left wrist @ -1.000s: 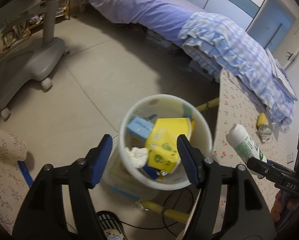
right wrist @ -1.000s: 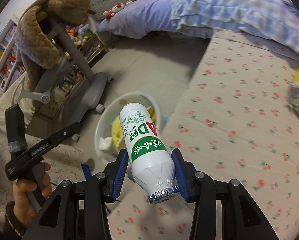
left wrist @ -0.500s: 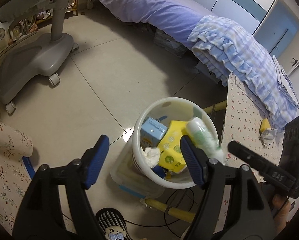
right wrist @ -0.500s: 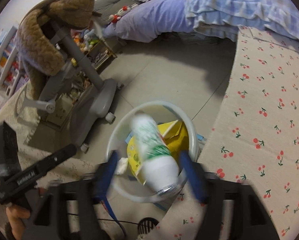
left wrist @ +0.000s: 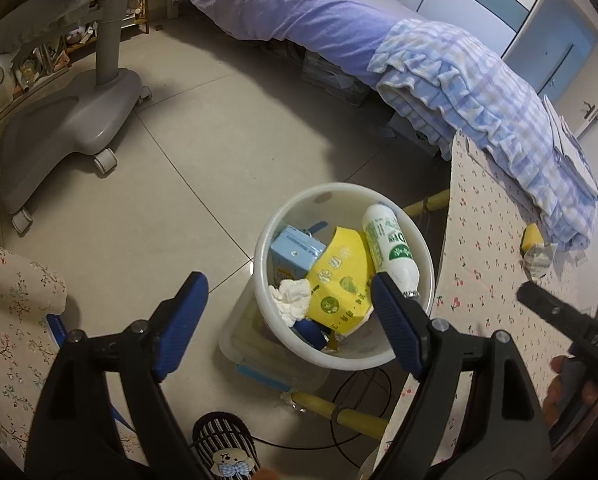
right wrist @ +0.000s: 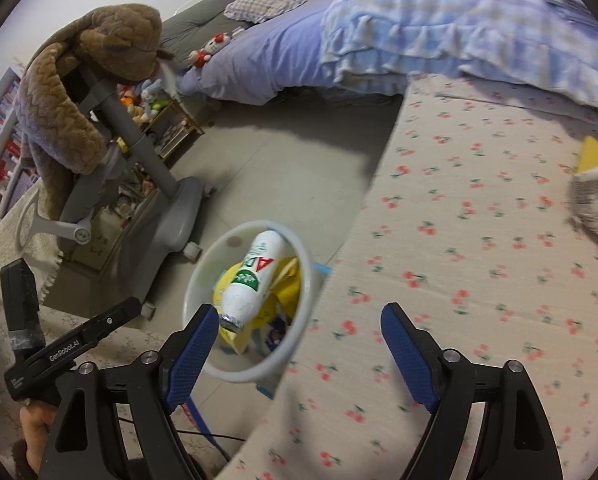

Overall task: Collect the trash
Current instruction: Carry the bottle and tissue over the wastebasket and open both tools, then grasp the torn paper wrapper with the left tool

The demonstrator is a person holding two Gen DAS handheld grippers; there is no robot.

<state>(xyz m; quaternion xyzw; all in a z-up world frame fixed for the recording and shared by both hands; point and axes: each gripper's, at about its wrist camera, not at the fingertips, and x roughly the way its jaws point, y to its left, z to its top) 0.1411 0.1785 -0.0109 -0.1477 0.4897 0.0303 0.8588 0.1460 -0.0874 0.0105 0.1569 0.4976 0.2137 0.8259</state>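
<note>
from the left wrist view, your left tongs [left wrist: 287, 308] stand wide with nothing between them, hovering above the white bin [left wrist: 427, 252] that sits on the floor just beside the left edge of the cherry-print tabletop [left wrist: 495, 276]. the white and green bottle [left wrist: 387, 246] lies tilted inside the bin, its foil end low and near, resting on a yellow wrapper [left wrist: 339, 280], with a blue carton [left wrist: 293, 250] and a crumpled tissue [left wrist: 291, 298] to its left. on the far right of the tabletop a crumpled wrapper [left wrist: 537, 254] with a yellow end lies near the checked blanket [left wrist: 479, 84] that hangs off the bed. from the right wrist view, your right tongs [right wrist: 295, 344] are spread wide and hold nothing, pointing between the bin [right wrist: 305, 280] and the tabletop [right wrist: 479, 240]; the bottle [right wrist: 253, 280] is inside the bin and clear of the pads. the crumpled wrapper [right wrist: 595, 208] shows blurred at the far right of the tabletop. by the look of it the bottle step is finished and you are between items. the next move likely calls for swinging the right tongs right and far across the tabletop to that wrapper, lowering over it with the jaws wide, and closing gently, since the crumpled piece may slip or flatten; the bin is fairly full, so drop it toward the middle.
</note>
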